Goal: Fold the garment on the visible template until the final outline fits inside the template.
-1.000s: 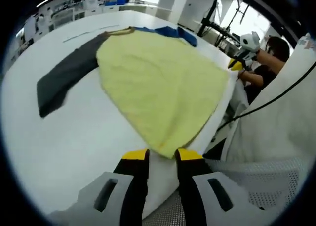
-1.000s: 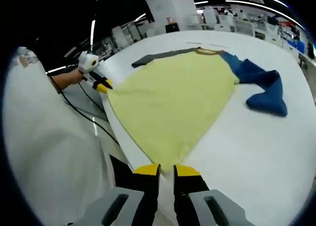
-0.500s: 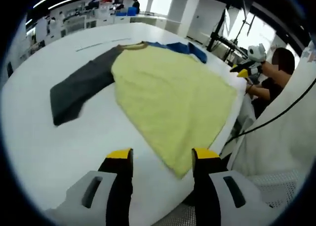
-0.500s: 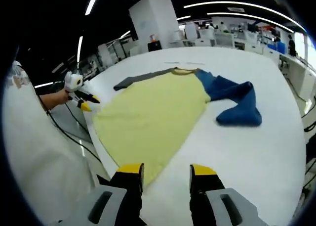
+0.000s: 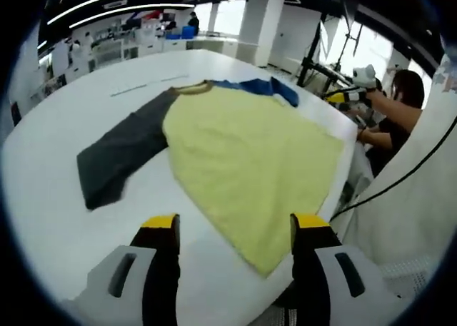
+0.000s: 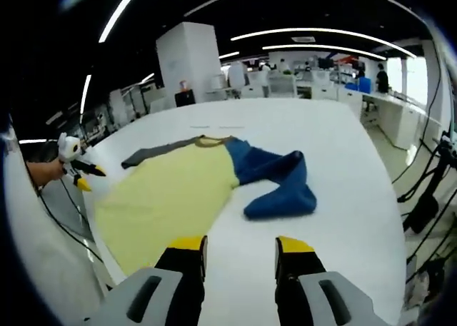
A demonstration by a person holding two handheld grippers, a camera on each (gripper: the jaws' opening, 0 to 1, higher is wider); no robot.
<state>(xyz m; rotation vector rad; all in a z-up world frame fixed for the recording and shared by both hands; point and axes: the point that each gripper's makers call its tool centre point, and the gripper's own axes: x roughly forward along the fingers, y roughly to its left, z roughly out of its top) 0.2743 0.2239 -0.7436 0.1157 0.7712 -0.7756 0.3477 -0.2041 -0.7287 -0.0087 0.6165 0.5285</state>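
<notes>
Garment point(image 5: 243, 162): yellow body, grey sleeve point(image 5: 118, 158), blue sleeve point(image 6: 282, 187); lying spread flat on the white surface point(image 5: 50, 176), hem reaching the near edge. Left gripper point(image 5: 232, 230): fingers gaping wide, gripping nothing, hovering over the hem. Right gripper point(image 6: 240, 249): fingers likewise parted and empty, hanging above bare surface beside the hem.

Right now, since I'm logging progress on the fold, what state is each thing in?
Yellow-bodied shirt: spread flat, unfolded.
Dark grey sleeve: stretched out straight.
Blue sleeve: bent, bunched at its end.
Left tool: open, holding nothing.
Right tool: open, holding nothing.
</notes>
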